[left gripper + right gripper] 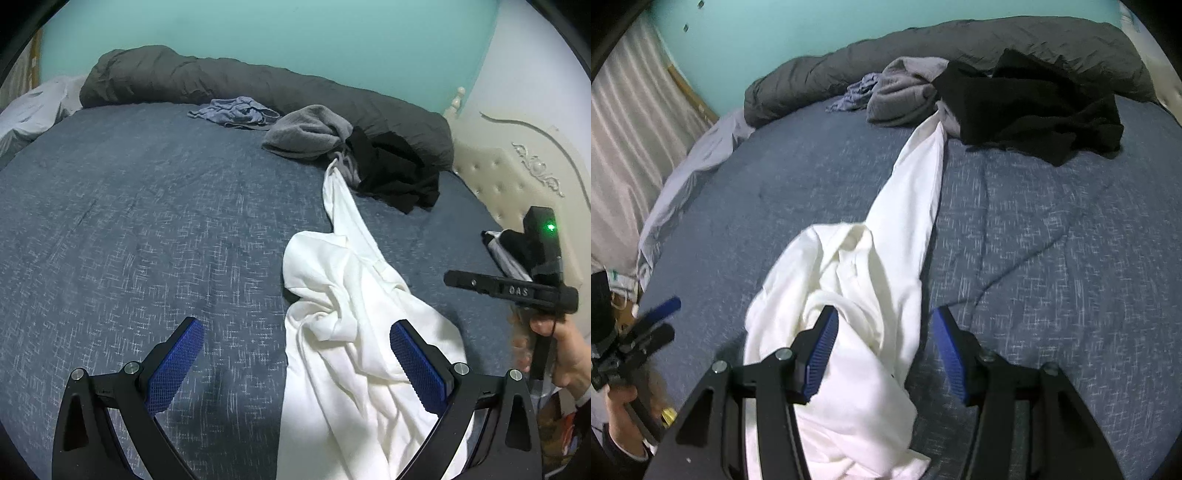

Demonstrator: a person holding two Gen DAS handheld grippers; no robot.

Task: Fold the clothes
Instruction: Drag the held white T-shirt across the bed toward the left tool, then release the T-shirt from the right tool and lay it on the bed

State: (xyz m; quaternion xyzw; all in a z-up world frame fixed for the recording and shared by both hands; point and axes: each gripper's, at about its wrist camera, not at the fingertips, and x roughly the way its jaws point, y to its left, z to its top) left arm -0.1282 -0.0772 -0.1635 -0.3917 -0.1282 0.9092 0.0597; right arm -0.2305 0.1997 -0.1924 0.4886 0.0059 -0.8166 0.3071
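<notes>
A crumpled white garment (351, 314) lies on the blue bedcover (129, 221), one long part stretching away to the clothes pile. My left gripper (299, 365) is open just above the bed; its right finger (417, 365) rests over the white cloth and its left finger is over bare cover. The right gripper (509, 288) shows side-on at the right edge, held by a hand. In the right wrist view my right gripper (884, 354) is open, with the white garment (849, 295) lying between and under its fingers. The left gripper (653, 325) appears blurred at far left.
At the back lies a pile: a grey garment (306, 133), a black garment (395, 173) and a blue-grey one (236, 110). A rolled dark duvet (221, 81) runs along the teal wall. A padded headboard (517, 177) is on the right, a curtain (624, 155) on the left.
</notes>
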